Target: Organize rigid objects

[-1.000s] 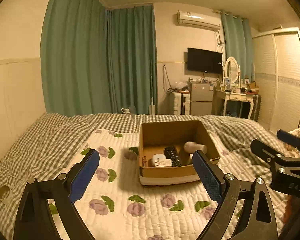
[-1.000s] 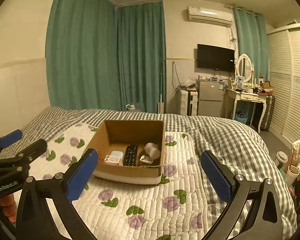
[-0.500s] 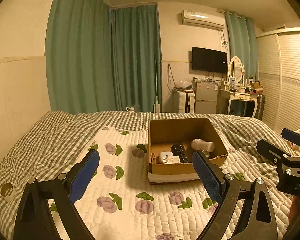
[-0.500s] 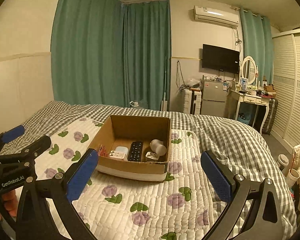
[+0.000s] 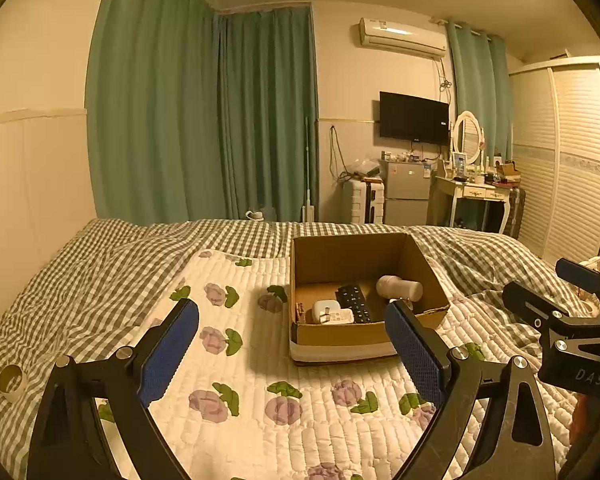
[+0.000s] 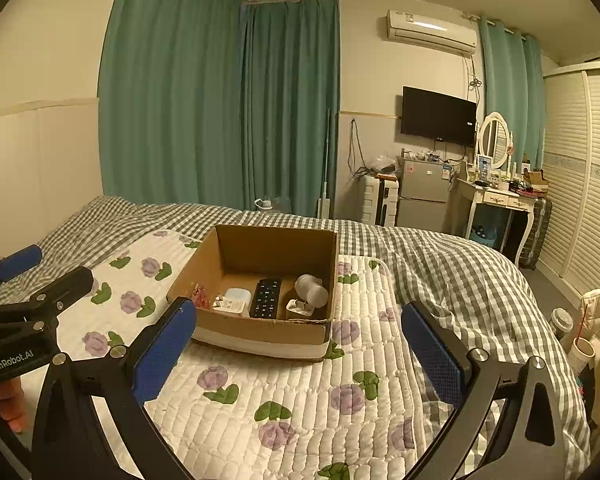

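An open cardboard box (image 5: 360,336) (image 6: 260,336) sits on the flowered quilt in the middle of the bed. Inside lie a black remote (image 5: 354,303) (image 6: 266,297), a white charger (image 5: 327,311) (image 6: 233,298), a white cylindrical device (image 5: 400,287) (image 6: 312,289) and a small red item (image 6: 199,295). My left gripper (image 5: 292,346) is open and empty, held above the quilt in front of the box. My right gripper (image 6: 300,350) is open and empty, also short of the box. Each gripper shows at the edge of the other's view (image 5: 572,320) (image 6: 24,300).
A roll of tape (image 5: 10,377) lies on the checked blanket at the left. Beyond the bed stand green curtains (image 6: 220,112), a small fridge (image 6: 422,196), a dressing table (image 6: 496,200) and a wardrobe (image 6: 584,184). Cups (image 6: 560,322) stand by the bed's right side.
Both views have shifted a little, so the box sits further right in each and slightly lower. Both grippers stay open and empty.
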`<control>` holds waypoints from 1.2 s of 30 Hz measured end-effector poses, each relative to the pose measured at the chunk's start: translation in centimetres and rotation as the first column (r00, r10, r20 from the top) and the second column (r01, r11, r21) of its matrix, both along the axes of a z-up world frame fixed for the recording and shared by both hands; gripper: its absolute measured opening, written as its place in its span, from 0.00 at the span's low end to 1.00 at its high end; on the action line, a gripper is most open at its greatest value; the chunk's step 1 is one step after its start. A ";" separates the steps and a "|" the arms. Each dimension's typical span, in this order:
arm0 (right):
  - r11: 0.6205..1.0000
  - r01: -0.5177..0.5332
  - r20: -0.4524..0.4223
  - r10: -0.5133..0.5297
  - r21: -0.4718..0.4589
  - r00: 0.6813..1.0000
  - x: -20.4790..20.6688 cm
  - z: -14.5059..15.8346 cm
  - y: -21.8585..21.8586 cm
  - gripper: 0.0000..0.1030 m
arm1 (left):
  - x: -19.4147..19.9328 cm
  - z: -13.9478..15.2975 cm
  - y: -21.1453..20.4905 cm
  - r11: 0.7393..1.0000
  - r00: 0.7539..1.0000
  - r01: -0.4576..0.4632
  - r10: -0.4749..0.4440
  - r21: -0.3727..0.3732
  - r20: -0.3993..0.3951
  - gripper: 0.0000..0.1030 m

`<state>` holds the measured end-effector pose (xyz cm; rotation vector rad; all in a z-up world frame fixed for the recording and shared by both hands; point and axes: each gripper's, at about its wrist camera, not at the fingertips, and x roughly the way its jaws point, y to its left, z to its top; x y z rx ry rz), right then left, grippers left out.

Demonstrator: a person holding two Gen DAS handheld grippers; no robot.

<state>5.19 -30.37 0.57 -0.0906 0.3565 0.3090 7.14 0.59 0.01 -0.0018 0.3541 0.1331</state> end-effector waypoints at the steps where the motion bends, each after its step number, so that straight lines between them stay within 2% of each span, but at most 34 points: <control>1: 1.000 0.001 0.004 -0.001 -0.001 1.000 0.0 0.0 0.0 1.00 | 0.0 0.0 0.0 1.000 1.000 0.000 0.000 -0.003 0.000 0.93; 13: 1.000 -0.005 -0.005 0.005 -0.012 1.000 0.1 0.1 0.1 1.00 | 0.4 0.0 -0.7 1.000 1.000 0.001 -0.001 0.012 -0.027 0.93; 36: 0.999 -0.012 -0.036 0.011 -0.029 0.999 0.7 -0.5 0.3 1.00 | 0.4 -0.2 -0.4 1.000 1.000 0.005 -0.004 0.009 -0.028 0.93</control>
